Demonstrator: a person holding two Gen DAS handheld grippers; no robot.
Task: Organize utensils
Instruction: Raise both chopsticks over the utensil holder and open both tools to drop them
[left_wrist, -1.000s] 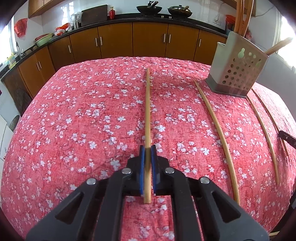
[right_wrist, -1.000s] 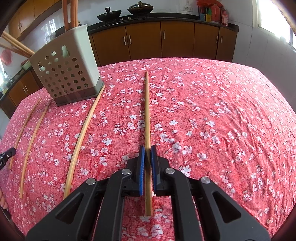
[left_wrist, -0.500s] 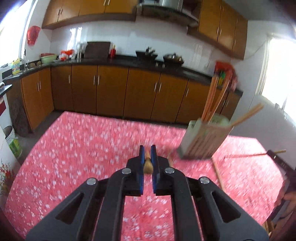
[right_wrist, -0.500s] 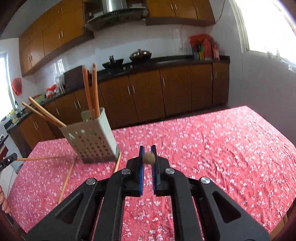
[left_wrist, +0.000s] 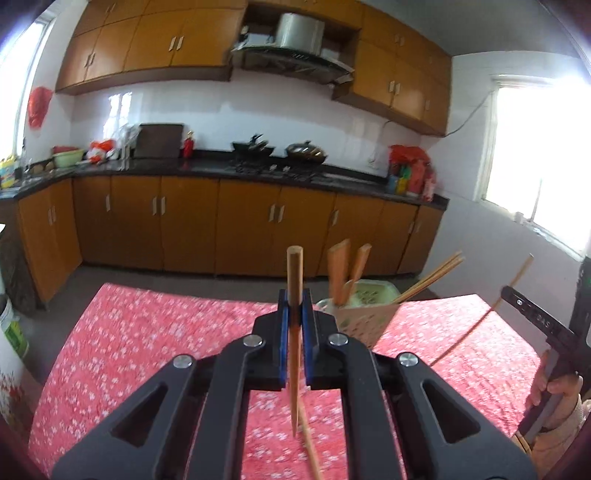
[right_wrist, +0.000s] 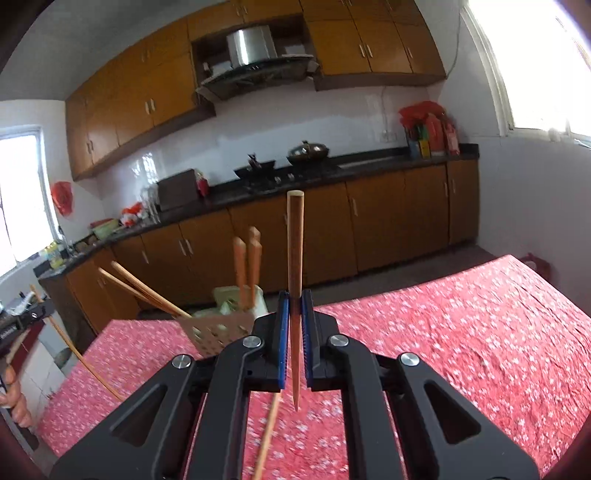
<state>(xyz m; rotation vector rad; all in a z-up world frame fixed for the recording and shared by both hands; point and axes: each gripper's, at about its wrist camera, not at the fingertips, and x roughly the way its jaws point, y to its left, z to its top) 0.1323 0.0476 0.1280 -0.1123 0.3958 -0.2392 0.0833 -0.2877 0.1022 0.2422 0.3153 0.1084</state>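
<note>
Claws (left_wrist: 294, 306) (right_wrist: 294, 310) around upright chopsticks (left_wrist: 294, 280) (right_wrist: 295, 236)

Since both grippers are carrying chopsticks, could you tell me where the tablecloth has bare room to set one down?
The red tablecloth lies bare to the right of the right gripper, up to its far edge. In the left view the stretch left of the left gripper is bare too. It is crowded around the utensil holder, with a loose chopstick lying near.

Wooden kitchen cabinets (left_wrist: 255, 225), bright window (right_wrist: 546, 62)
</note>
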